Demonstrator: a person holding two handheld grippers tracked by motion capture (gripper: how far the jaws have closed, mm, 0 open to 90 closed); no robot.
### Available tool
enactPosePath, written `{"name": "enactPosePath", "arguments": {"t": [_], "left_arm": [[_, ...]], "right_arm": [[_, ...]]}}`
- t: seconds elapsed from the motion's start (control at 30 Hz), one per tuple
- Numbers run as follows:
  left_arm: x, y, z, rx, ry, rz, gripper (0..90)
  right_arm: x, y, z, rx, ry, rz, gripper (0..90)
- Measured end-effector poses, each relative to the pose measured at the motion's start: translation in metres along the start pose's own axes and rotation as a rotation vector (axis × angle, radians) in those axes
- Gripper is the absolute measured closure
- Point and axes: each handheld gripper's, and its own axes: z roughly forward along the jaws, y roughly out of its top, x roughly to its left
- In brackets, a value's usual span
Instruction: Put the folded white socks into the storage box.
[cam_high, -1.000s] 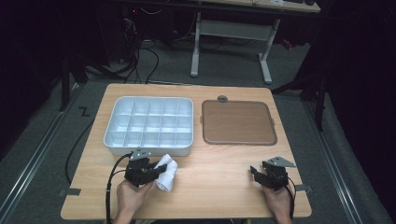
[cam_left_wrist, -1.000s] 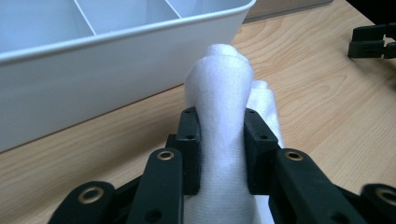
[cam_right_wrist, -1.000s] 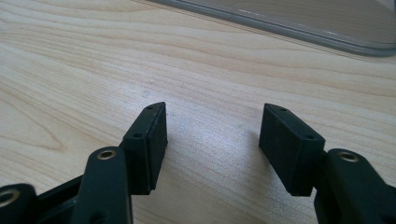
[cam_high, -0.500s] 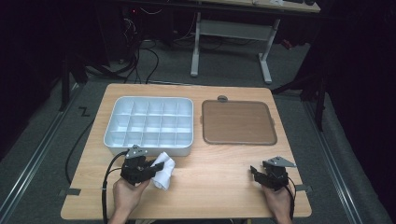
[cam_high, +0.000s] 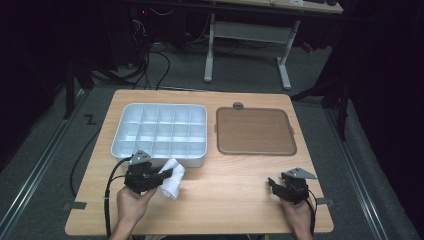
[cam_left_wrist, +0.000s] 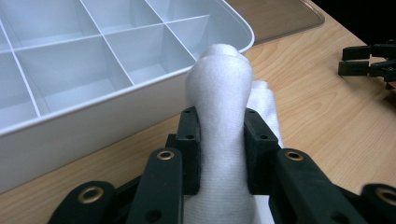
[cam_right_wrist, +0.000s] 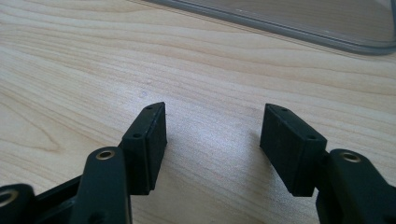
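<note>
Cloth: white, rolled/bunched, on bench just in front of tray near rim, toward tray's right end.
Left claw: clenched on cloth; pads squeeze roll at mid-length, free end bulges out past tips toward tray wall.
Right claw: released, jaws wide apart, nothing between, low over bare wood near bench's front right corner, well apart from cloth.
Handling (est.): v. light, soft, no stiffness; squashes under pads, droops where unsupported. Not fragile, not slippery – knit surface prob. grips rubber well. Risk: roll comes undone or loose tail drags/catches on tray rim if lifted from one end.
Where to grip: across thick middle of roll, as now; pinch thru all layers, not outer flap alone. Deep bite better than tip pinch.
Tray: white plastic, divided into compartments, approx. 4 rows x 5 cols by high view; all look empty, far corners hard to tell.
Lid: brownish clear flat panel w/ rounded corners, just right of tray, not touching it; small grey knob-like bit at its far edge.
Counts: cloth 1; tray 1; lid 1; claws 2; hands 2.
Likely step (guess): cloth in hand for move into a near-row compartment; cell looks snug, so may need a push down.
</note>
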Motion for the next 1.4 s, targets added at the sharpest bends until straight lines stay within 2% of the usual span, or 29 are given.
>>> {"name": "enactPosePath", "arguments": {"t": [0.23,0.37,0.6,0.9,1.03,1.3,1.4], "left_arm": [[-0.002,0.008,-0.001,-0.007,0.004,0.005,72.2],[-0.003,0.014,0.000,-0.009,0.003,-0.016,72.2],[-0.007,0.022,0.000,-0.019,-0.004,-0.005,72.2],[-0.004,0.030,0.001,-0.024,-0.004,-0.012,72.2],[-0.006,0.035,0.002,-0.035,0.005,0.012,72.1],[-0.005,0.048,0.004,-0.053,-0.001,-0.008,72.1],[-0.005,0.049,0.007,-0.062,0.020,0.020,72.1]], "right_arm": [[0.000,0.000,0.000,-0.002,-0.001,-0.002,42.1],[0.000,0.000,0.000,-0.001,0.001,-0.001,42.9],[0.000,0.000,0.000,-0.002,0.001,-0.003,43.7],[0.001,0.000,0.000,-0.003,0.000,-0.007,43.7],[0.001,0.000,0.000,-0.003,-0.001,-0.007,43.5],[0.001,0.000,0.000,-0.003,-0.003,-0.008,43.3],[0.001,0.000,0.000,-0.003,-0.002,-0.008,43.3]]}}
